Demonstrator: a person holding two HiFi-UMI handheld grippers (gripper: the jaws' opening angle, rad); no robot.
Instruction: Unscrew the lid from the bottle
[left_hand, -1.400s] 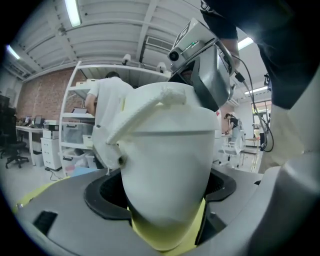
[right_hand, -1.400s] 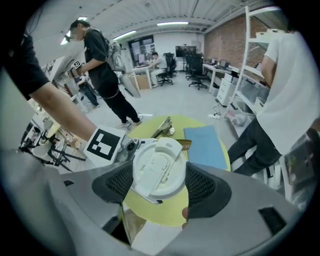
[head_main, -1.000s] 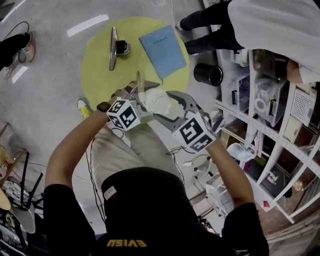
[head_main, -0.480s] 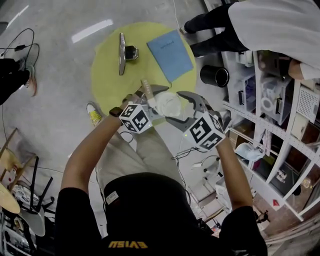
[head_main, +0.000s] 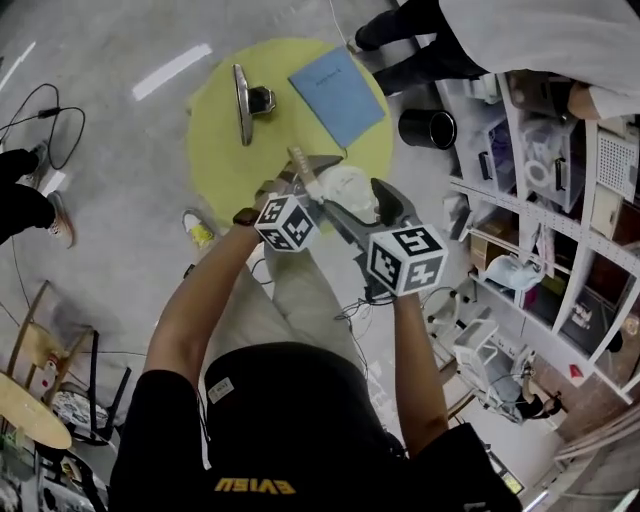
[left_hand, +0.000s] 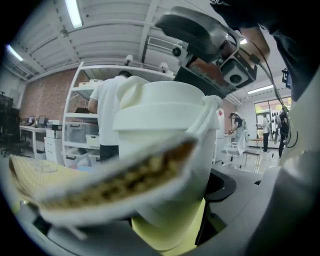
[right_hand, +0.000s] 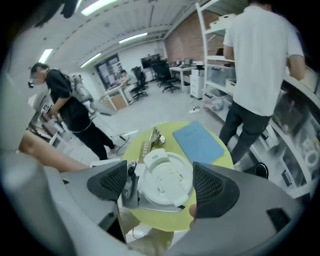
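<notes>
Bottle (head_main: 348, 190) clenched in left claw (head_main: 318, 178); right claw (right_hand: 164, 184) opening around lid (right_hand: 162, 174).

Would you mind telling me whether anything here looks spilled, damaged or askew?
Nothing stands out. The left hand-held gripper clamps the white bottle, its lid sits flat and whole, and the jaws of the right hand-held gripper are opening either side of it, not touching. Nothing is spilled on the yellow table.
</notes>
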